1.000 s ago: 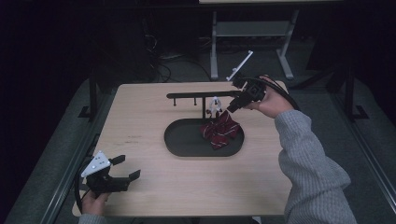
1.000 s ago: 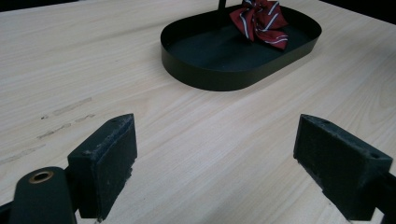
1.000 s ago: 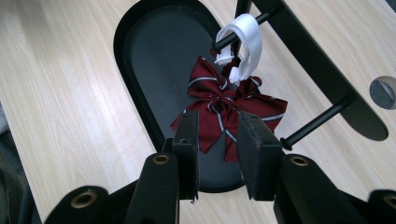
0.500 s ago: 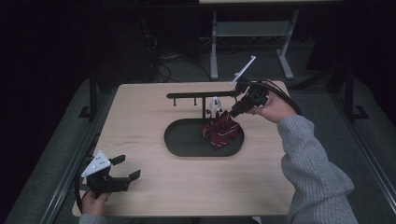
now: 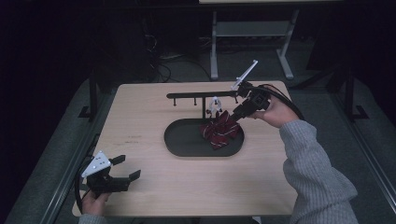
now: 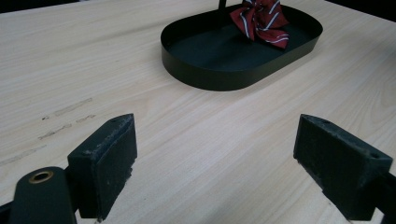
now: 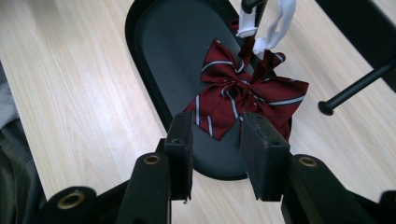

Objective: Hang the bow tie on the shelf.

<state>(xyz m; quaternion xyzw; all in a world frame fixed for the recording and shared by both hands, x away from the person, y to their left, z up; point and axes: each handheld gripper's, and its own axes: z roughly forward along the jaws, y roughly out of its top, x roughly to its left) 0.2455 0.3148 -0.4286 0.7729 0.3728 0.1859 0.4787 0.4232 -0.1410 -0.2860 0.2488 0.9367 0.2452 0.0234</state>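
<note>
Right gripper [image 5: 235, 113] is hovering at the far right of the oval black tray [image 5: 187, 147], angled down toward the bow tie [image 5: 219, 130]. Its jaws have just been opening and are now standing partly apart. In the right gripper view the bow tie [image 7: 240, 100] is lying just past the pads [image 7: 182, 140], a lower wing edge reaching toward the gap, but no pad is pressing on it: released, holding nothing.

Bow tie, dark red with pale stripes, is sitting in the right end of the tray, leaning against the thin post of the black rack [image 5: 201, 95]. A white strap [image 7: 280, 23] is running up from its knot toward the rack's bar. In the high view the bow's long axis is running roughly far-right to near-left across the tray, wings fanning out both ways from the knot.

Left gripper [image 5: 122, 169] is resting at the near left corner of the table [image 5: 140, 121], well apart from the tray, jaws spread wide with bare wood between them, pointing toward the tray [image 6: 233, 74].
</note>
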